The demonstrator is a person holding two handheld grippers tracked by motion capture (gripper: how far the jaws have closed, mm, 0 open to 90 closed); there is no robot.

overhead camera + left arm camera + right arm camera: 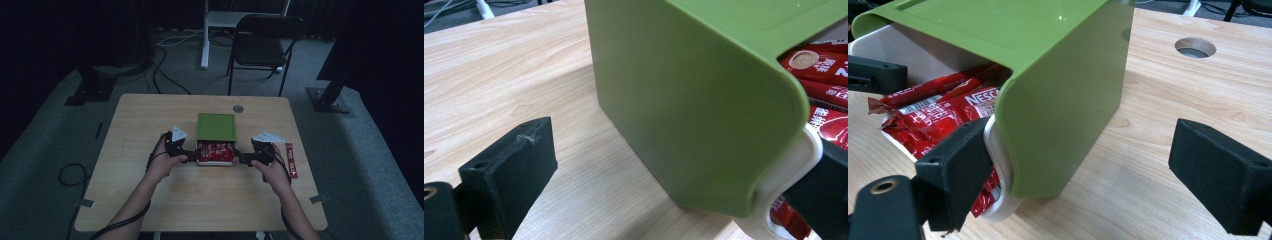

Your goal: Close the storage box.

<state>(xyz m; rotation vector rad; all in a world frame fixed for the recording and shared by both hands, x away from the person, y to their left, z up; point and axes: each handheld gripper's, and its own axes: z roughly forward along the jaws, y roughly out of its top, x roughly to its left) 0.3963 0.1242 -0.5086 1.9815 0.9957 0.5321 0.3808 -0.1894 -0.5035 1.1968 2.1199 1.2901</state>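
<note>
A white tray (216, 163) with a green cover (216, 127) sits mid-table, its near end uncovered and showing several red coffee sachets (215, 151). My left gripper (192, 154) is at the tray's left near corner and my right gripper (240, 157) at its right near corner. In the left gripper view, the left gripper (679, 165) is open and straddles the green cover's (684, 100) side wall and the white rim (796, 165). In the right gripper view, the right gripper (1088, 155) is open, one jaw by the sachets (943, 112), the other outside the green wall (1068, 105).
A single red sachet (291, 160) lies on the table right of my right hand. A round cable hole (238, 108) is behind the cover. A black chair (265, 40) and cables stand on the floor beyond the wooden table (150, 120).
</note>
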